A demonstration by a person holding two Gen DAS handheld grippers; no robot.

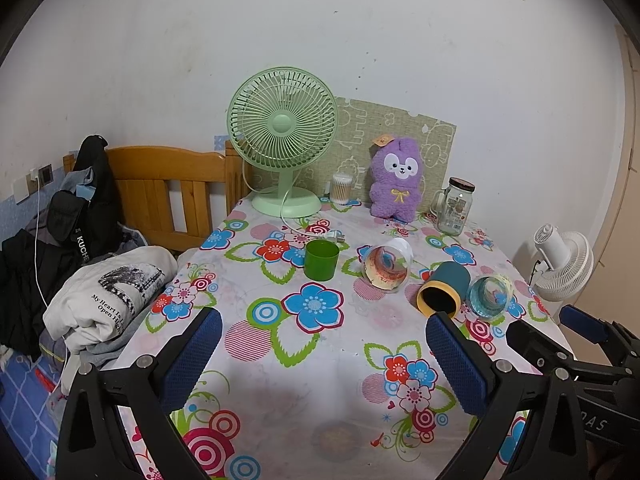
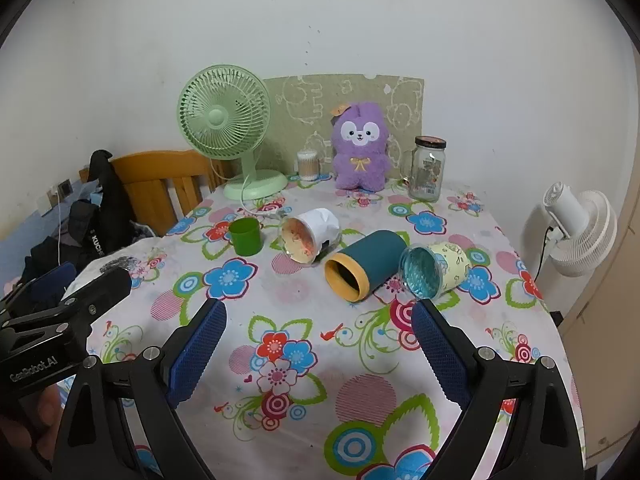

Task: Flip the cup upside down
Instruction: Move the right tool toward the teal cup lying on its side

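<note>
Left wrist view: the left gripper [image 1: 322, 350] hovers above the near part of the table [image 1: 320, 380], its blue-padded fingers [image 1: 192, 354] spread wide apart, holding nothing and touching nothing; the right gripper [image 1: 560, 330] enters at the right edge, also empty, with a gap visible between its blue pads. Four cups lie across the middle of the flowered cloth. The green cup [image 1: 321, 259] stands upright, mouth up, left of centre. To its right the white cup [image 1: 387, 266] lies on its side, its mouth toward the camera and an orange-red pattern showing inside. Farther right the teal cup [image 1: 443, 289], with a yellow rim, lies on its side, mouth toward the camera, touching or just beside the clear cup [image 1: 489, 293], likewise on its side. At the far edge stand a green fan [image 1: 282, 140], a purple plush toy [image 1: 397, 178] and a glass jar [image 1: 454, 206]. Right wrist view: the right gripper [image 2: 318, 342] is released, its fingers [image 2: 438, 354] wide apart over the near cloth, its right fingertip just short of the clear cup [image 2: 434, 270]. The left gripper [image 2: 80, 284] appears at the left edge; how far open it is cannot be told here. The teal cup [image 2: 364, 266] lies centrally, the white cup [image 2: 310, 234] left of it, the green cup [image 2: 246, 236] upright farther left.
</note>
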